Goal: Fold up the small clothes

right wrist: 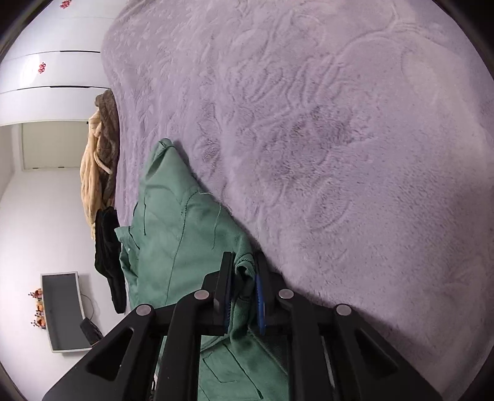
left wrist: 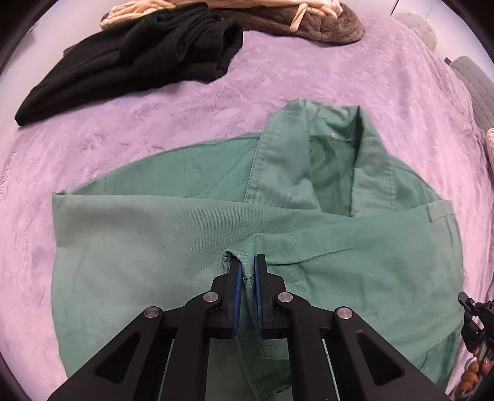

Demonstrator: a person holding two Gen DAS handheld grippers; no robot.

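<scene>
You are holding the left gripper (left wrist: 247, 262) pointed steeply down over the green garment (left wrist: 154, 246), which is lying spread on the purple blanket (left wrist: 123, 138) of the bed. Its fingers (left wrist: 236, 277) are pinching a raised fold of the green fabric at the middle of the garment, with the blue pads pressing on the cloth from both sides.

You are holding the right gripper (right wrist: 244, 271) at the garment's edge nearest the open blanket. Its fingers (right wrist: 227, 277) are pinching a bunched hem of the green garment (right wrist: 173, 222), with cloth filling the narrow space between the pads.

Beyond the left gripper, the garment's waistband is lying open and turned up. Farther away, a black garment (left wrist: 129, 61) is lying crumpled on the blanket, well apart from the green one. Behind it, at the far edge of the bed, a brown and cream garment (left wrist: 296, 24) is lying in a heap.
</scene>
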